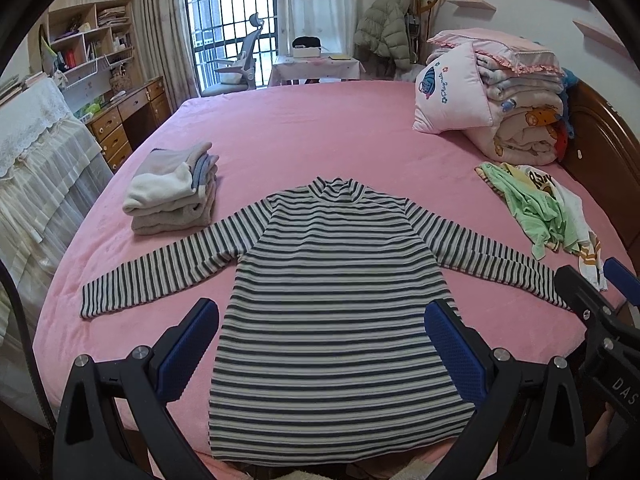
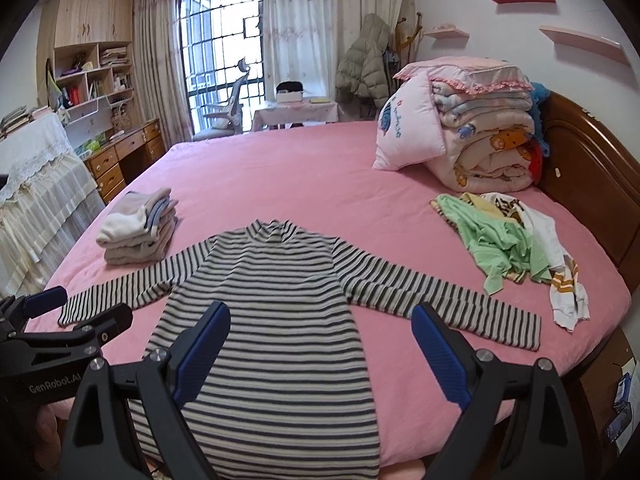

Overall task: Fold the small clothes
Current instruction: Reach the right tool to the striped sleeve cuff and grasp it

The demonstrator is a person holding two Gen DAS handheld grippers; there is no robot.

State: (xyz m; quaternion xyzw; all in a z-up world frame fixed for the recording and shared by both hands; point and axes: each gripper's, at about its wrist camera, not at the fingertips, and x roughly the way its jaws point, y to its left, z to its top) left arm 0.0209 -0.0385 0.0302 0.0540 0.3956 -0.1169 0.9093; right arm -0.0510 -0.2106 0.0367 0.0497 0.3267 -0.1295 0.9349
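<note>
A black-and-white striped long-sleeved top (image 1: 336, 300) lies flat on the pink bed (image 1: 300, 136), collar away from me, both sleeves spread out; it also shows in the right wrist view (image 2: 272, 320). My left gripper (image 1: 322, 334) is open and empty, hovering above the top's lower body. My right gripper (image 2: 320, 342) is open and empty, above the top's right side; it shows at the right edge of the left wrist view (image 1: 592, 280). The left gripper shows at the left edge of the right wrist view (image 2: 60, 312).
A stack of folded clothes (image 1: 174, 192) sits left of the top. A loose pile of green, yellow and white clothes (image 1: 540, 208) lies to the right. A pillow and folded quilts (image 1: 500, 96) stand at the headboard. A desk and shelves stand beyond the bed's left side.
</note>
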